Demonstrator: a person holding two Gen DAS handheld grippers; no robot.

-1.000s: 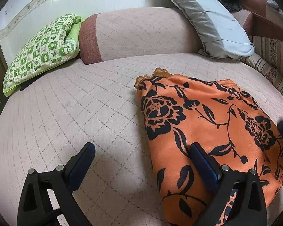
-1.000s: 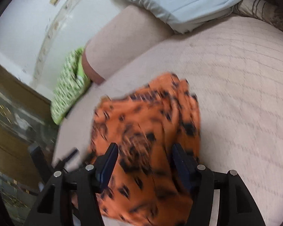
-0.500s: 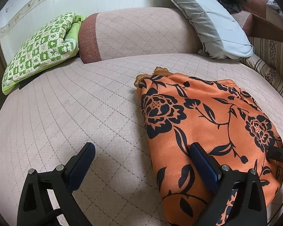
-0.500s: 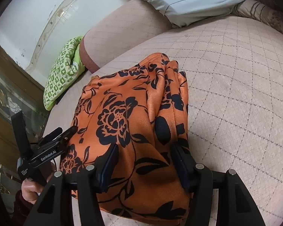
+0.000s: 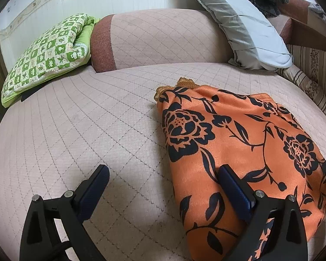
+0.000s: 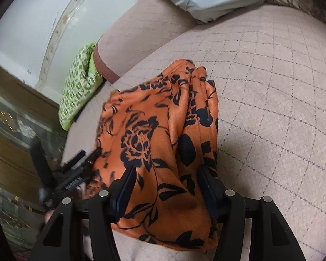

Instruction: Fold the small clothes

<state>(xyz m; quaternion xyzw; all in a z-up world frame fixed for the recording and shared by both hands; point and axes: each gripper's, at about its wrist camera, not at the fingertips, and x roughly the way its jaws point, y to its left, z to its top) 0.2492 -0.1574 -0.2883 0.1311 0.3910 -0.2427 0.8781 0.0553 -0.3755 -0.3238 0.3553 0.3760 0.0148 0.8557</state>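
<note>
An orange garment with black flowers [image 5: 245, 143] lies folded on the pink quilted bed [image 5: 93, 126]. My left gripper [image 5: 163, 174] is open at the garment's left edge; its right finger rests on the cloth and its left finger is over bare quilt. In the right wrist view the garment [image 6: 154, 134] lies bunched between the fingers of my right gripper [image 6: 165, 174], which is open around its near end. The left gripper [image 6: 76, 174] shows blurred at the garment's left side.
A green checked cushion [image 5: 47, 54] lies at the back left. A pink bolster [image 5: 158, 37] runs along the back, with a grey pillow [image 5: 245, 28] at the back right. A striped cloth [image 5: 308, 82] lies at the right edge. Dark wooden furniture [image 6: 8, 148] stands beside the bed.
The right gripper has swung, settled over the garment's near end and lifted it slightly; the view is blurred again. The left gripper has hardly moved.
</note>
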